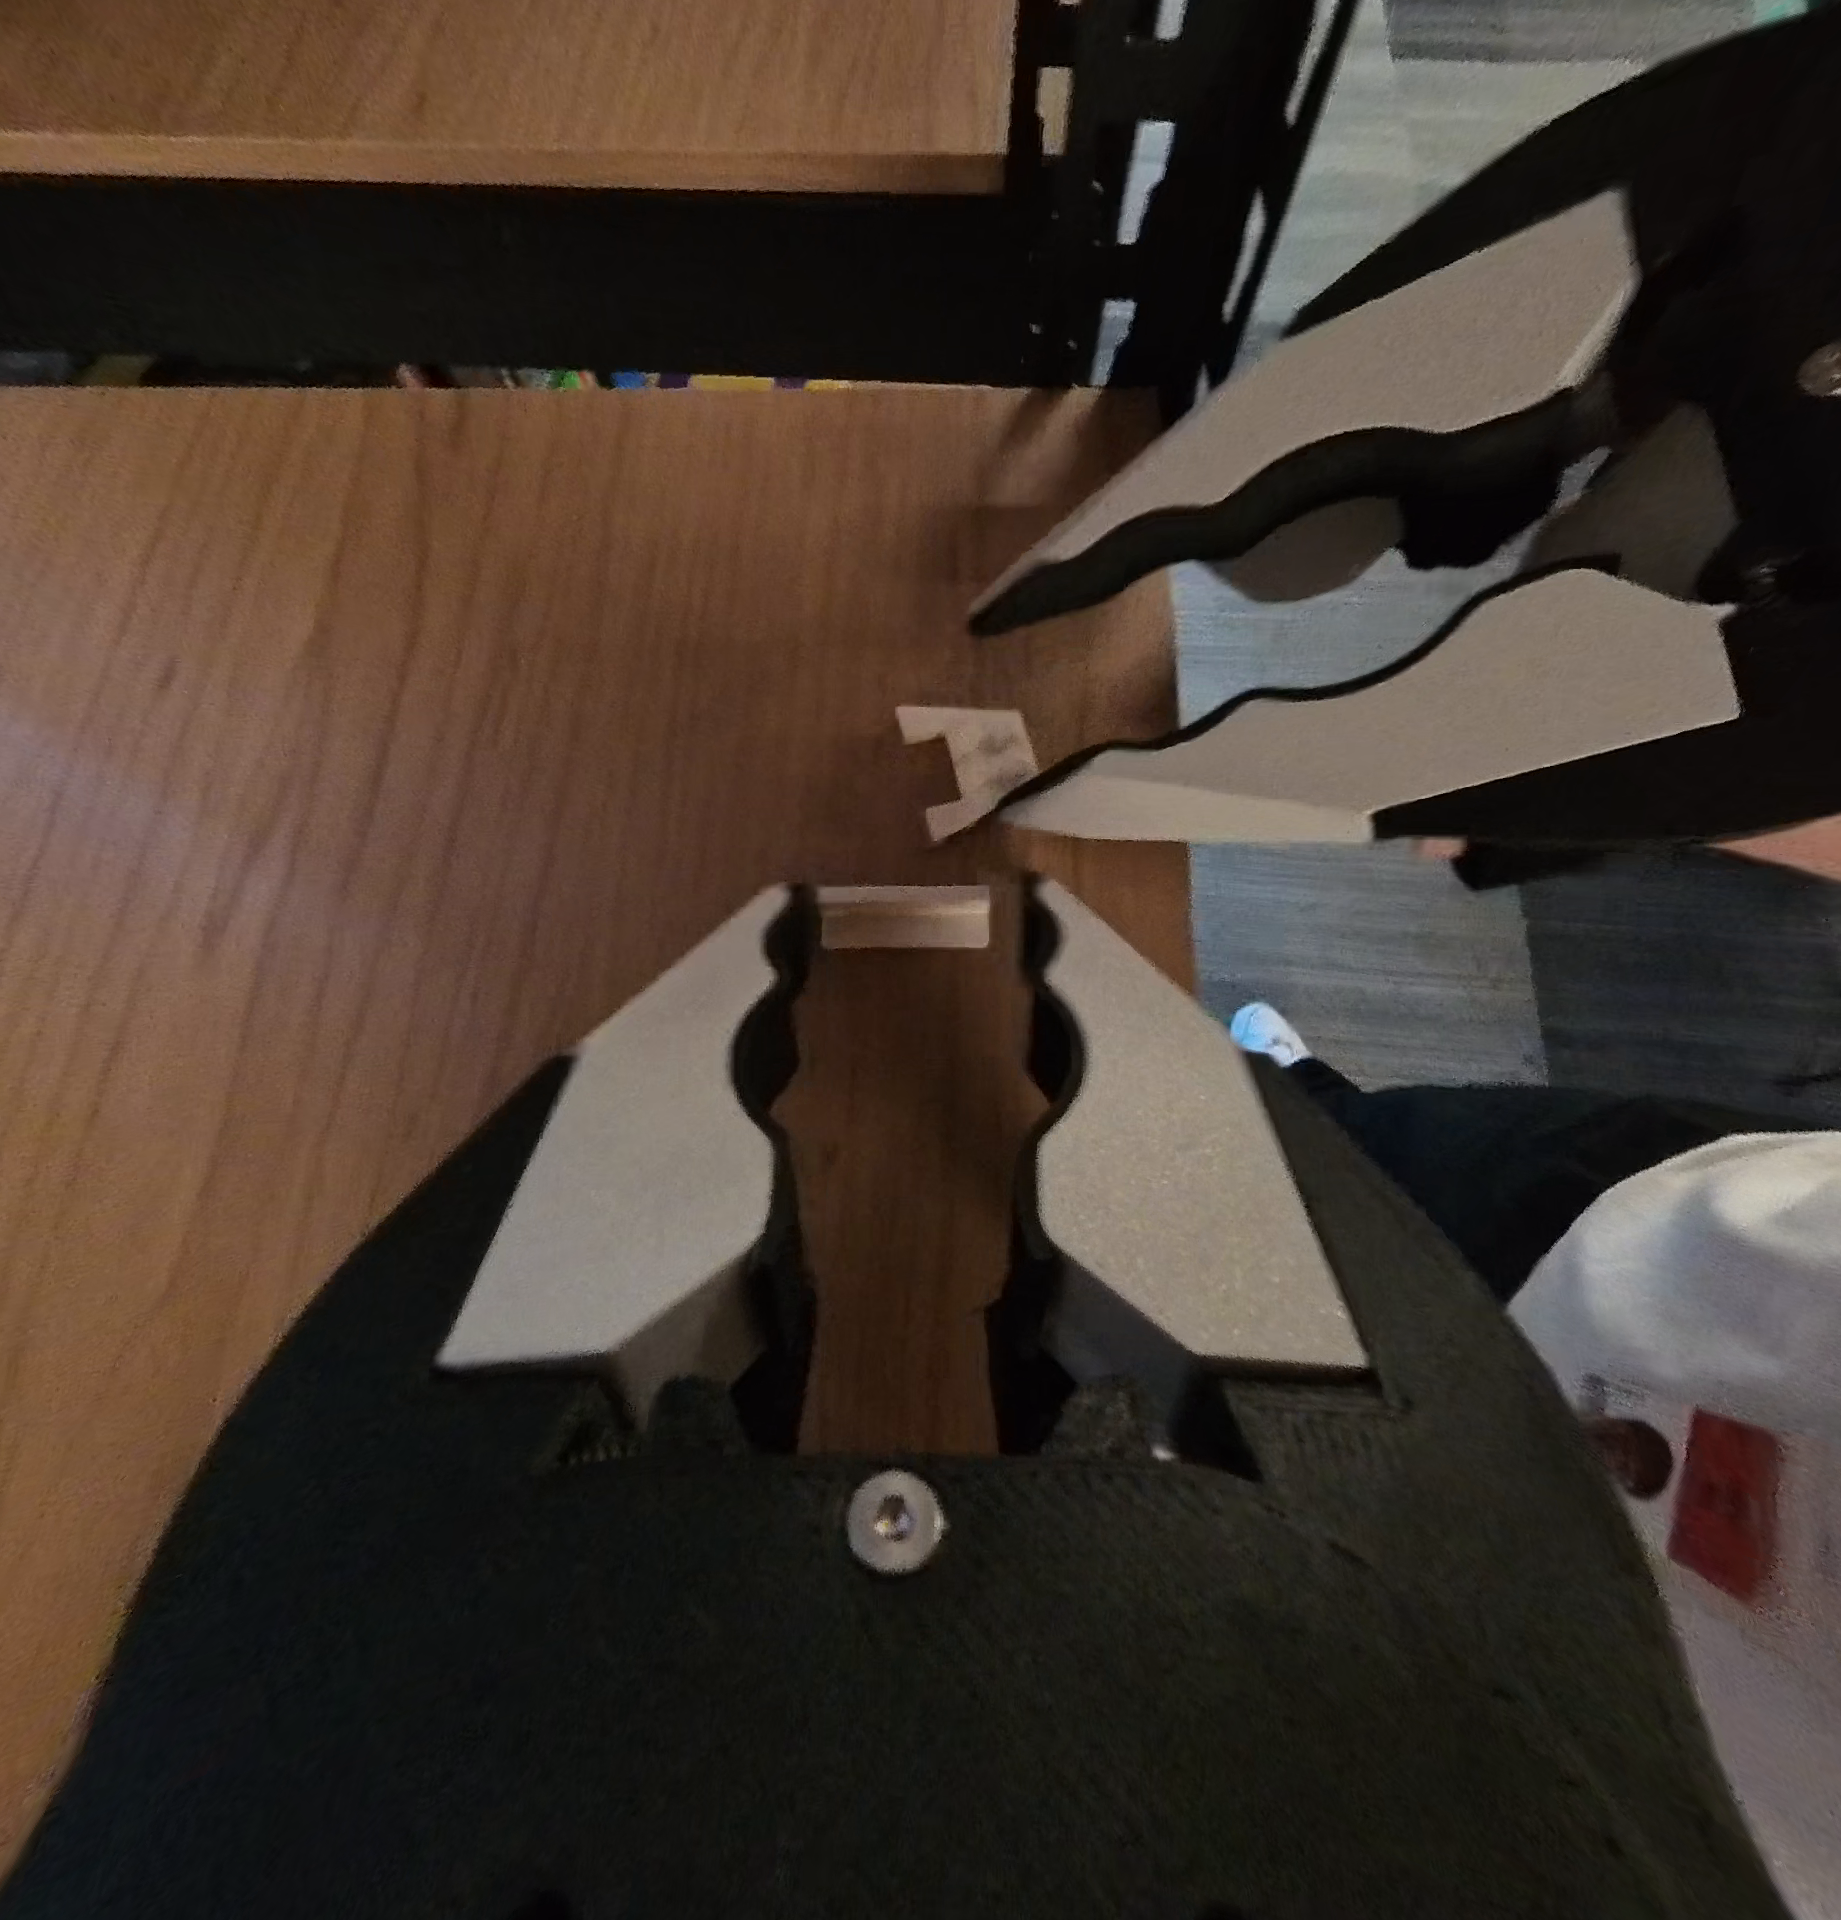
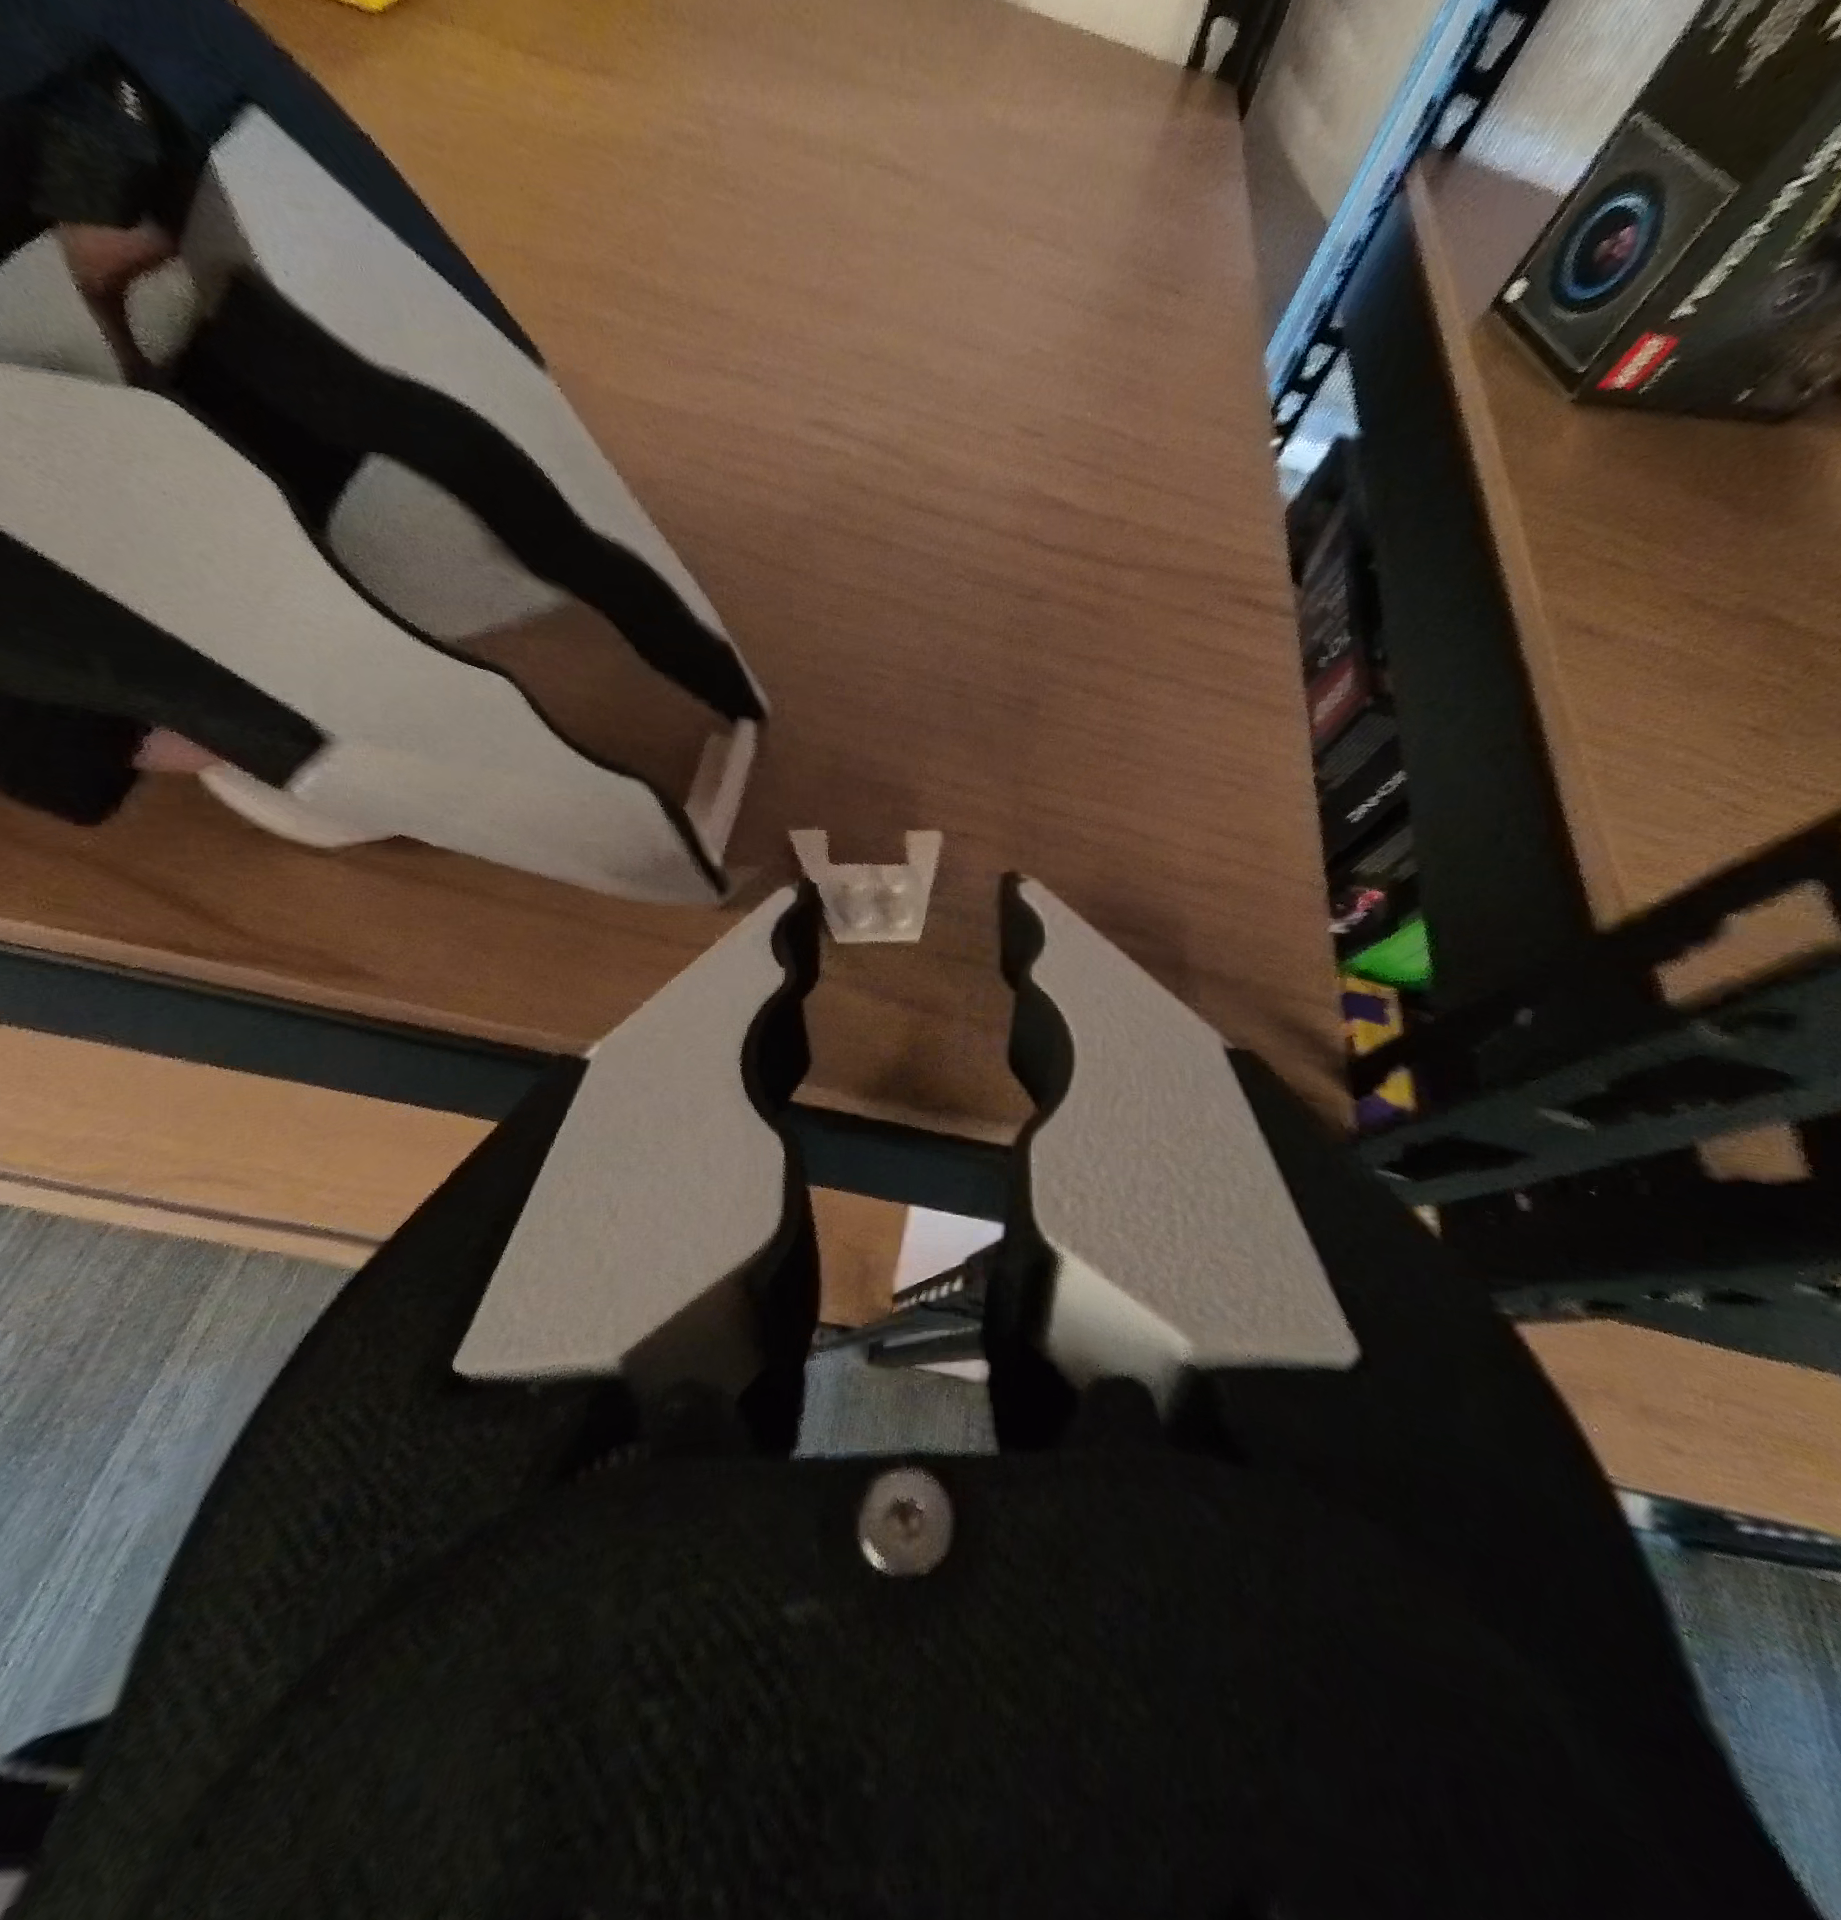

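where the wooden shelf (image 1: 428, 779) nears its right edge, the left gripper (image 1: 905, 904) pinches a small pale bar (image 1: 905, 918) at its tips. the right gripper (image 2: 908, 883) is spread around a blurred, notched white piece (image 2: 870, 888) touching one fingertip (image 2: 791, 914).

Both grippers same build: matte black printed body with visible layer lines, one silver hex-socket screw centred just behind the fingers. Left gripper (image 1: 900, 899) and right gripper (image 2: 911, 899) each carry two flat light-grey fingers (image 1: 646, 1174), tapering to the tips, with wavy black-lined inner edges. Person wears a white top (image 1: 1747, 1382) and dark trousers (image 1: 1498, 1143).
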The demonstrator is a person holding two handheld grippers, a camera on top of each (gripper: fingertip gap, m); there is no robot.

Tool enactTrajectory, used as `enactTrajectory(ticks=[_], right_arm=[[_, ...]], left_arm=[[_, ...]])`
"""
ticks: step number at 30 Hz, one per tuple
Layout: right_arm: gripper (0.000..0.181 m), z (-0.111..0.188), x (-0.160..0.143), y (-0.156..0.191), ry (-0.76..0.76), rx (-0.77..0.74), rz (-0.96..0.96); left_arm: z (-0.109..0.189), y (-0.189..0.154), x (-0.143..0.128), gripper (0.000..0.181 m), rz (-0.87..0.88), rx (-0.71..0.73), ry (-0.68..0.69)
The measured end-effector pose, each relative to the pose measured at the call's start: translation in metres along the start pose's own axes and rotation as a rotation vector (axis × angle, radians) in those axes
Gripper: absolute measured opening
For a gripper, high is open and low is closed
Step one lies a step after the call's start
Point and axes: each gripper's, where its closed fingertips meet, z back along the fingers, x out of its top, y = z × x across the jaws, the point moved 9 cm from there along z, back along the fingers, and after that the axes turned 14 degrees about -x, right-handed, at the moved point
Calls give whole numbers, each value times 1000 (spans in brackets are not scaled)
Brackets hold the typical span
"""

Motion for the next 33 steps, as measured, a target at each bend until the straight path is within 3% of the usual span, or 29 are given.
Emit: enactTrajectory(ticks=[1, 3, 8, 12, 14, 17, 19, 20, 24, 28, 33], right_arm=[[35, 5, -3, -3, -32, -26, 6], [34, 25, -10, -9, -177, -41, -7], [38, 99, -69, -29, -425, 14, -127], [45, 153, -136, -72, -362, -129, -236], [50, 178, -167, -102, -323, -245, -289], [53, 210, -207, -147, -322, -446, -346], [26, 233, -220, -176, -354, -557, -388], [23, 245, -222, -190, -401, -605, -400], [36, 288, -235, -248, -442, -717, -304], [60, 319, -276, -295, -335, -682, -199], [68, 346, -356, -349, -247, -513, -328]], left_arm=[[3, 1, -1, 59, 18, 12, -10], [15, 2, -5, 68, 52, 37, -53], [63, -28, -25, 61, 87, 58, -348], [94, -78, -38, 51, 1, 40, -615], [92, -100, -36, 48, -62, 12, -666], [64, -126, -19, 50, -121, -98, -680], [33, -140, -3, 53, -146, -220, -704], [14, -147, 7, 53, -144, -286, -710], [-57, -178, 60, 54, -121, -510, -722], [-122, -210, 114, 49, -160, -539, -755], [-207, -232, 172, 48, -179, -476, -722]])
